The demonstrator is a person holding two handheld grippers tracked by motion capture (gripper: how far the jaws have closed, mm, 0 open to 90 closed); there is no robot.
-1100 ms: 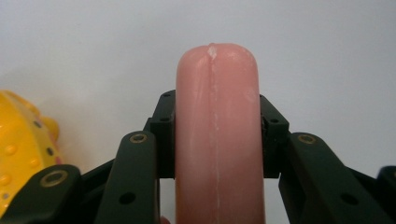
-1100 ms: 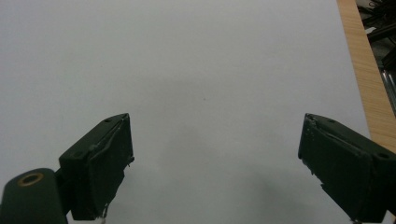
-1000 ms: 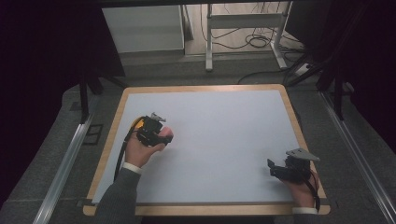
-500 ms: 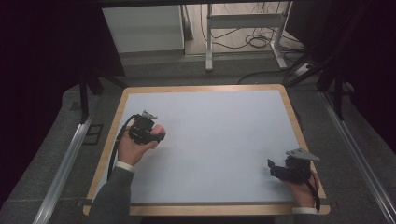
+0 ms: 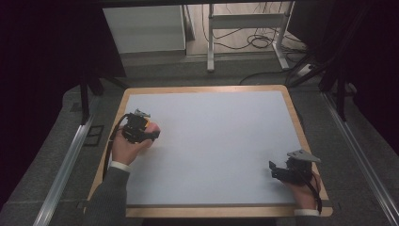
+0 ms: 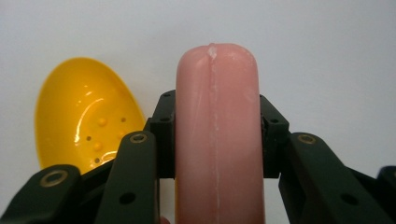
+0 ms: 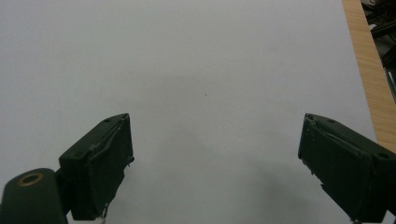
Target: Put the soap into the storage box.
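Jaws of the left gripper clamped a smooth pink sausage-shaped plastic piece near the table's left edge, a glossy yellow plastic scoop just beside. The right gripper, near right, gaped wide, holding nothing.

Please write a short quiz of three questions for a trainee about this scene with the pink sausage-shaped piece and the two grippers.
1. True or false: the left gripper is closed on the pink sausage-shaped piece.
2. Which colour is the bowl-shaped piece beside it in the left gripper view? A red, B yellow, C blue.
3. Fill in: the jaws of the right gripper stand ____ over the bare white table surface.

Key: 1 true; 2 B; 3 open.
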